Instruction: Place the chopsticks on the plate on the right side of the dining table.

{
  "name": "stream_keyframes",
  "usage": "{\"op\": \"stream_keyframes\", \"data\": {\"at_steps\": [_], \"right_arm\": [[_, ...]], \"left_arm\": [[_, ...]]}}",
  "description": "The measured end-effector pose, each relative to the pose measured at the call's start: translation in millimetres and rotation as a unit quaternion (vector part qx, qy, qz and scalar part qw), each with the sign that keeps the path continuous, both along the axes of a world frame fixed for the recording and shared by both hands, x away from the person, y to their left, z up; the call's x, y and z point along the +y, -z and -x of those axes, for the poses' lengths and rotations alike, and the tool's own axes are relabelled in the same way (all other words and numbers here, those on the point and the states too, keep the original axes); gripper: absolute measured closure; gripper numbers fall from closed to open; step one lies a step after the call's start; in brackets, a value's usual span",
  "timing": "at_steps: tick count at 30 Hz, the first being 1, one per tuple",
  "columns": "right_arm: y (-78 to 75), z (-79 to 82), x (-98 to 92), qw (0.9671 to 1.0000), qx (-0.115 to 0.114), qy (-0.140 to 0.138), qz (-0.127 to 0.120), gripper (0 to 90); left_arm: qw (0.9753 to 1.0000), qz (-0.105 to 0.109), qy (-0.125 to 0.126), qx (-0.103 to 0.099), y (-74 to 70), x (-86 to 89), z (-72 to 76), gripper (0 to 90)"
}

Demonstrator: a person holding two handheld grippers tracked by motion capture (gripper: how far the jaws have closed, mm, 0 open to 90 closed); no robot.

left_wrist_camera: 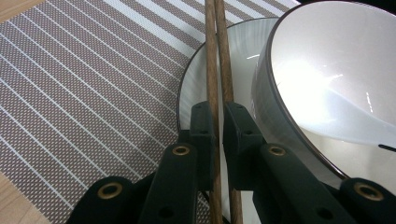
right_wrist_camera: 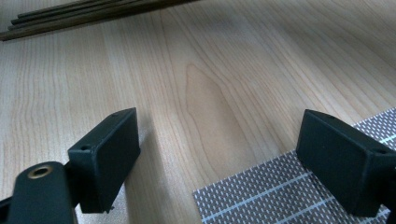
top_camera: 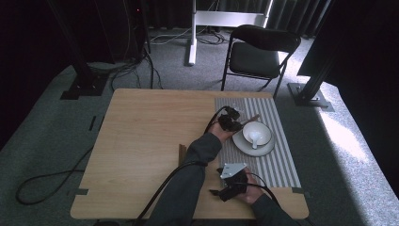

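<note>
Left gripper view | left gripper (left_wrist_camera: pixel 218 123) pinches chopsticks (left_wrist_camera: pixel 217 51) beside bowl (left_wrist_camera: pixel 327 70) | lower level, clear of bowl | right gripper (right_wrist_camera: pixel 224 163) wide open, empty

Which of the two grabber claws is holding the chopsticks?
The left gripper, up by the bowl on its plate: its jaws are shut on the chopsticks. The right gripper is wide open over the table.

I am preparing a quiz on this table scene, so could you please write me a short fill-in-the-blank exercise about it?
1. The left gripper is shut on a pair of ____.
2. The bowl stands on a ____.
3. Inside the bowl lies a white ____.
4. The right gripper is ____ and holds nothing.

Missing words: chopsticks; plate; spoon; open
</note>
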State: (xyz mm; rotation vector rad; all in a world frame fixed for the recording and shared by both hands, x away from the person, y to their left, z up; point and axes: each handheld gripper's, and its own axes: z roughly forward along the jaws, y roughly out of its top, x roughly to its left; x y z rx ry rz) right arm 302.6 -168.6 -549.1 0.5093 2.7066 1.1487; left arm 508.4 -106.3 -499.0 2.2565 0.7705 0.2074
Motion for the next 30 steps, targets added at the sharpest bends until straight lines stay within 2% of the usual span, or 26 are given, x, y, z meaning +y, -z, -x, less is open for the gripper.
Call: {"op": "stream_keyframes", "data": {"at_steps": [14,21,30], "right_arm": [[0.0,-0.1,0.0,1.0000,0.000,0.000,0.000,12.6],[0.0,-0.1,0.1,1.0000,0.000,-0.001,0.000,12.6],[-0.1,0.4,0.1,1.0000,-0.001,-0.001,0.001,12.9]], "left_arm": [[0.9999,0.010,-0.009,0.003,-4.2,4.4,1.8,80.9],[0.9998,0.009,-0.020,-0.004,-9.8,10.9,4.1,79.7],[0.9996,0.009,-0.022,-0.016,-21.4,21.0,12.8,77.3]]}}
